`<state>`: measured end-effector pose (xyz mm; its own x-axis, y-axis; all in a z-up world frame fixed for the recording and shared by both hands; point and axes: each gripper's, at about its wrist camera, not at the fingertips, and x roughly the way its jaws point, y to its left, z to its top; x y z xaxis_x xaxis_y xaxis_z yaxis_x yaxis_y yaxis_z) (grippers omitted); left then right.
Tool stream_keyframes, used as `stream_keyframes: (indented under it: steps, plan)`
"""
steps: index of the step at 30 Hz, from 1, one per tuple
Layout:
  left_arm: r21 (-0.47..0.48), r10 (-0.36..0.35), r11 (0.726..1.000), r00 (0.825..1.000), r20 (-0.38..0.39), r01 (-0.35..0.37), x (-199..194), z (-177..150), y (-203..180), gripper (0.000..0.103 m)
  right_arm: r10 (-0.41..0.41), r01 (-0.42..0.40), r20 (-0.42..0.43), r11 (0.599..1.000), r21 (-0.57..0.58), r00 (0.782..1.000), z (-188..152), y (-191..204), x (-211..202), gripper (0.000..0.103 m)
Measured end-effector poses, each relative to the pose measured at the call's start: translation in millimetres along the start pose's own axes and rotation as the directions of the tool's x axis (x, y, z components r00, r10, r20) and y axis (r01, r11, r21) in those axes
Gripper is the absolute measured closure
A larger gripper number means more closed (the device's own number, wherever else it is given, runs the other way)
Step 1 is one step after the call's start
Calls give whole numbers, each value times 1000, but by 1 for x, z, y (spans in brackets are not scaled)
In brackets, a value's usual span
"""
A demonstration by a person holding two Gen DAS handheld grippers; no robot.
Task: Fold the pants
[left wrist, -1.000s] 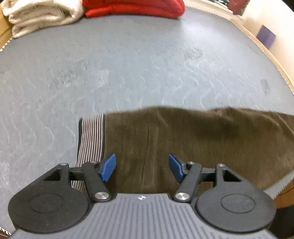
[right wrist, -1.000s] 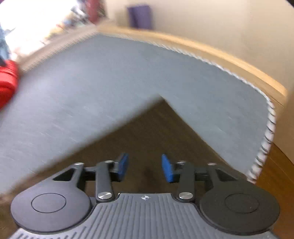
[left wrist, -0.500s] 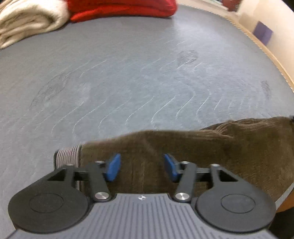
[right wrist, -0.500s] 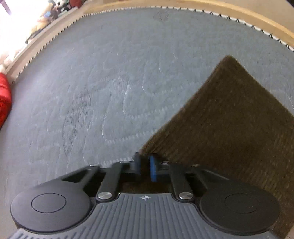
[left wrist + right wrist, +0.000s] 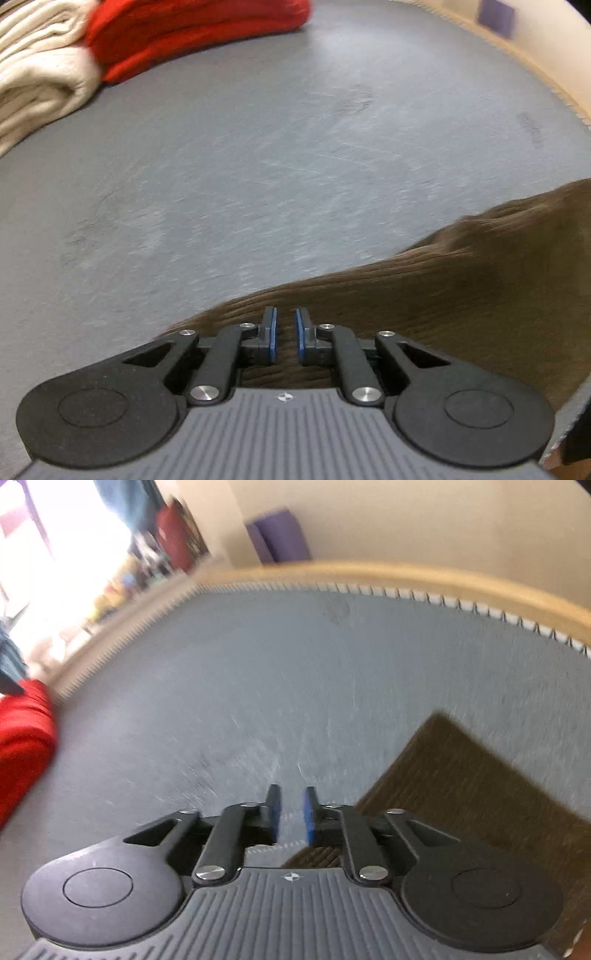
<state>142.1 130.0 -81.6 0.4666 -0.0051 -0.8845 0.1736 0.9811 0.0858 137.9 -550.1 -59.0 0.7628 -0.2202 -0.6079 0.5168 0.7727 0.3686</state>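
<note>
Left gripper (image 5: 285, 336) closing on pants (image 5: 443, 295) edge, right gripper (image 5: 291, 814) opening, empty over mat (image 5: 277, 683); risk: thin bite slipping.

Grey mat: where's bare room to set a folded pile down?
Bare across the grey mat, between the brown pants in front and the red stack and cream stack at the far left. Crowded there and along the pants.
</note>
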Motion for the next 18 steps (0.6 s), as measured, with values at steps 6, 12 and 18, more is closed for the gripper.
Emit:
stream_keyframes:
  steps: [6,12,18]
  plan:
    - [62,116,992,986,-116,-109,21,-7,-15,77,2,-6,44,997,73,999,-6,-76,-75,70]
    - [87,-132,986,988,-81,139,-18,-27,-58,53,-78,77,-10,962,262,997,-21,-169,-110,69]
    - [263,44,965,979,-198,10,-13,-63,-89,46,-30,74,-121,926,369,992,-55,-209,-93,66]
